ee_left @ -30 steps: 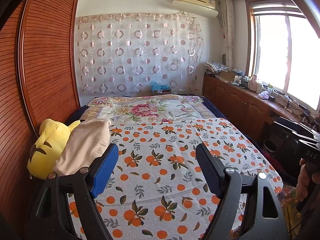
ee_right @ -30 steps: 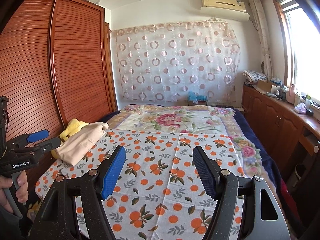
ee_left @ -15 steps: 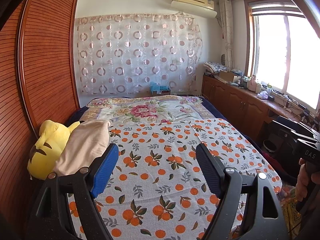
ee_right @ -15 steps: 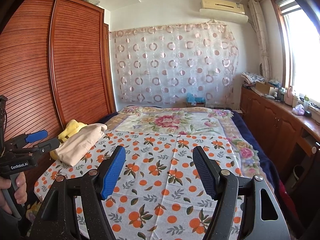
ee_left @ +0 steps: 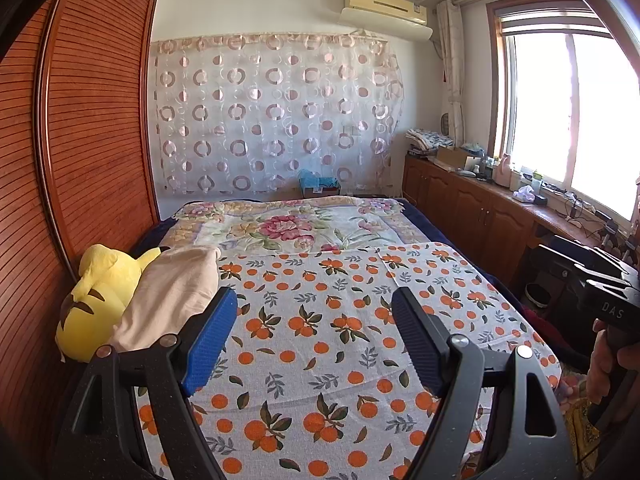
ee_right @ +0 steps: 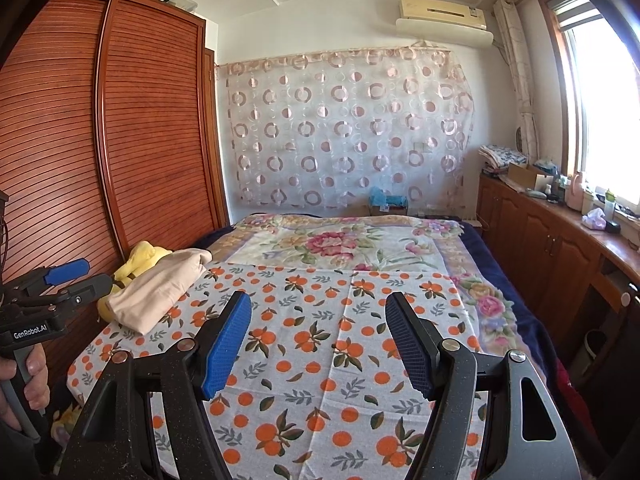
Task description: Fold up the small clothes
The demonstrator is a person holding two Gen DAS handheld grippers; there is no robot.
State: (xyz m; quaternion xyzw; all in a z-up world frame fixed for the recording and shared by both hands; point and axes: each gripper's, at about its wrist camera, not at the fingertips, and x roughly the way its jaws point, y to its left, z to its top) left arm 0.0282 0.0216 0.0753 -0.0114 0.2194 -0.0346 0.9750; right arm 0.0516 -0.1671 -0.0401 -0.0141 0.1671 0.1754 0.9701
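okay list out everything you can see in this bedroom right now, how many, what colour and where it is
Beige folded cloth garment: one, beige, left edge of bed, lying against the plush.
Yellow plush toy: one, yellow with dark marks, by the wardrobe, partly under the garment.
Orange-print white bedsheet: one, near half of bed.
Floral blanket: one, pink and cream, far half of bed.
Slatted wooden wardrobe: one, red-brown, left wall.
Circle-patterned sheer curtain: one, white and pink, far wall.
Air conditioner: one, cream, above curtain.
Wooden cabinets: one row, brown, under the window, cluttered top.
Left gripper: black, blue pads, open, empty.
Right gripper: same, open, empty.
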